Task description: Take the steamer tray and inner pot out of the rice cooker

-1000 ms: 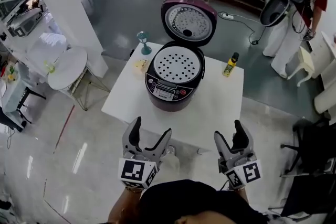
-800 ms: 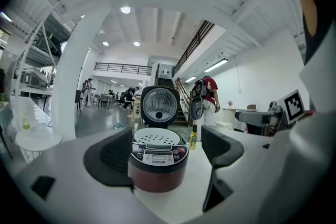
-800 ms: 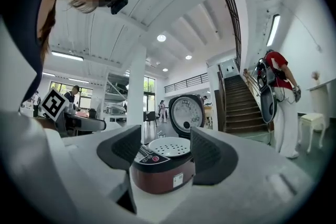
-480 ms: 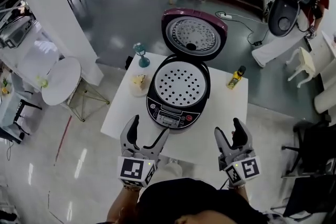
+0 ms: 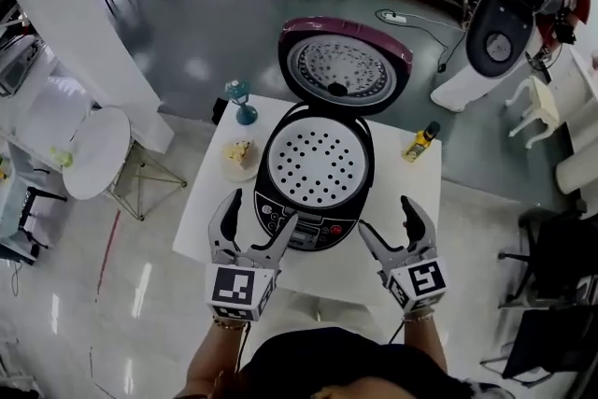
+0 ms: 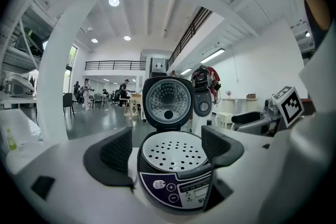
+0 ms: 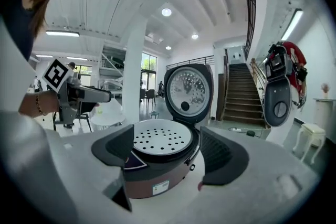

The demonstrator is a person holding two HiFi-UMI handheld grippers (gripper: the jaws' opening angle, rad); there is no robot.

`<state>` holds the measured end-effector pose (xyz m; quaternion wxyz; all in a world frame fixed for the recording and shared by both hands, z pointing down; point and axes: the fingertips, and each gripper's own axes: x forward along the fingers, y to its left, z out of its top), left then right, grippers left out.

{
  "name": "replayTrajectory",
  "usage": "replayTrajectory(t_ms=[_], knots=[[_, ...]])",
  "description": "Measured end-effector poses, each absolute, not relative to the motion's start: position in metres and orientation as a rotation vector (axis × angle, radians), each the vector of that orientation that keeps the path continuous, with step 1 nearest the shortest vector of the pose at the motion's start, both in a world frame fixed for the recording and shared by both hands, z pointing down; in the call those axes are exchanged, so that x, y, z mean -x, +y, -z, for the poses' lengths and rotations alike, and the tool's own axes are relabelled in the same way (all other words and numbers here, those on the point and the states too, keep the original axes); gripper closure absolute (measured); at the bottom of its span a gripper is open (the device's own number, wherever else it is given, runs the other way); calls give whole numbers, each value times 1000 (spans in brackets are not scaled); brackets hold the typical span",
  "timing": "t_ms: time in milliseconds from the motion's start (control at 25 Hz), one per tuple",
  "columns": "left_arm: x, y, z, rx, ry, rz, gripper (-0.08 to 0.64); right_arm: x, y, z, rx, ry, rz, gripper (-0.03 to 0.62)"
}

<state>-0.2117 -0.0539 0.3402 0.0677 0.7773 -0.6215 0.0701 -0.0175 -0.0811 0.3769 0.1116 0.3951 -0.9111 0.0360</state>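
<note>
So the rice cooker (image 5: 313, 187) sits mid-table on the white table (image 5: 411, 201) with its lid (image 5: 344, 68) flipped right up. The steamer tray (image 5: 315, 165) is seated in the mouth, the pale disc full of holes. I can't see the inner pot at all; my guess is it's underneath the tray.

Both claws are short of the cooker, at the near table edge. The left gripper (image 5: 262, 210) is spread wide with nothing in it. The right gripper (image 5: 387, 218) has just been opening wider, and it's empty too. In each gripper view the cooker shows beyond the jaws, untouched.

Handling-wise, the tray looks thin, stiff and light, probably a bit slick. I'd pinch its rim at opposite sides and lift straight up so it doesn't tip or jam. The flat middle gives the jaws nothing to bite.

The pot should be heavier, with smooth walls, so I'd grab its top lip with both claws. The main risk is a jaw sliding off the rim.
</note>
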Motion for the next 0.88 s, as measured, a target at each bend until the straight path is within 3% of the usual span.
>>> replayTrajectory(t_ms=[880], knots=[[224, -174, -437, -2135, -1707, -696, 166, 43, -215, -438, -1043, -2361, -77, 212]])
